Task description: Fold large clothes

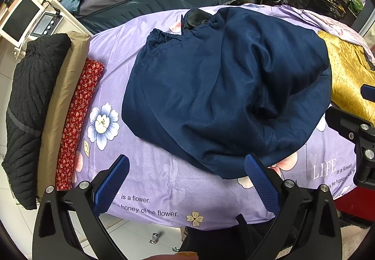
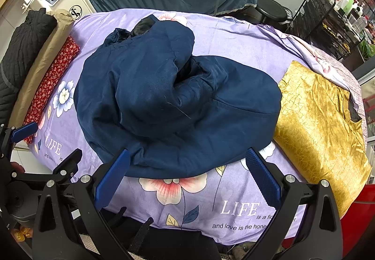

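- The purple floral sheet [image 1: 150,166] covers the table in front of you.
- Your navy garment [image 1: 225,96] lies bunched in the middle of it, one fold heaped over another, gathered cuffs at the far side.
- A gold garment [image 2: 318,124] lies to the right, just beside the navy one.
- Black quilted clothing [image 1: 25,105], tan cloth [image 1: 61,100] and a red floral roll [image 1: 77,119] line the left edge.
- Your left gripper [image 1: 187,180] hovers at the near edge, jaws spread wide, grasping nothing.
- Your right gripper [image 2: 188,178] likewise hangs released, with its blue pads [image 2: 112,178] near the navy hem.
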Demonstrator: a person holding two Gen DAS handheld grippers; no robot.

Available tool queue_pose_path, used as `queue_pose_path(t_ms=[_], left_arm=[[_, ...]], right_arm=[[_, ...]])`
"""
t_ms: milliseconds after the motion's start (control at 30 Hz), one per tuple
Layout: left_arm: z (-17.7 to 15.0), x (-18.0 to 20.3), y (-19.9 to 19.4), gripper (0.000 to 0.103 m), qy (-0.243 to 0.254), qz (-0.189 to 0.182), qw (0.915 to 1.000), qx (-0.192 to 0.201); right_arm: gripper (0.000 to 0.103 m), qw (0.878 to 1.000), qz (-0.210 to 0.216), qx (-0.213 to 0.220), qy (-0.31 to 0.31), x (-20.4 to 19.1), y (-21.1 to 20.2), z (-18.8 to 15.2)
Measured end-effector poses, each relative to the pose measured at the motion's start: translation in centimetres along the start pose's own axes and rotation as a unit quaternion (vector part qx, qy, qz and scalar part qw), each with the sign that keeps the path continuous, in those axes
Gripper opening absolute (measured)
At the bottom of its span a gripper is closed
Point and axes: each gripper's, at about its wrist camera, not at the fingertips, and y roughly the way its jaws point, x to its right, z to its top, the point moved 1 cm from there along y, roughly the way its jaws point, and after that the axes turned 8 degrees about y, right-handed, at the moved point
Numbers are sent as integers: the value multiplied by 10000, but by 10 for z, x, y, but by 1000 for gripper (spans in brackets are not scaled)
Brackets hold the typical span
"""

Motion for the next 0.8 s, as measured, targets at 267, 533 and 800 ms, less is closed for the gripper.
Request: queue_pose_path(t_ms=[267,533,800], left_arm=[[0,0,0,97,2,-3,10000,-3],[0,1,0,97,18,4,10000,-10],[-1,2,-1,97,31,5,10000,-24]], right_arm=[[97,10000,-8,5,-23,-3,1,-2],[97,10000,7,-14,-33,-3,0,-3],[97,10000,8,-17,-34,-3,0,-2]])
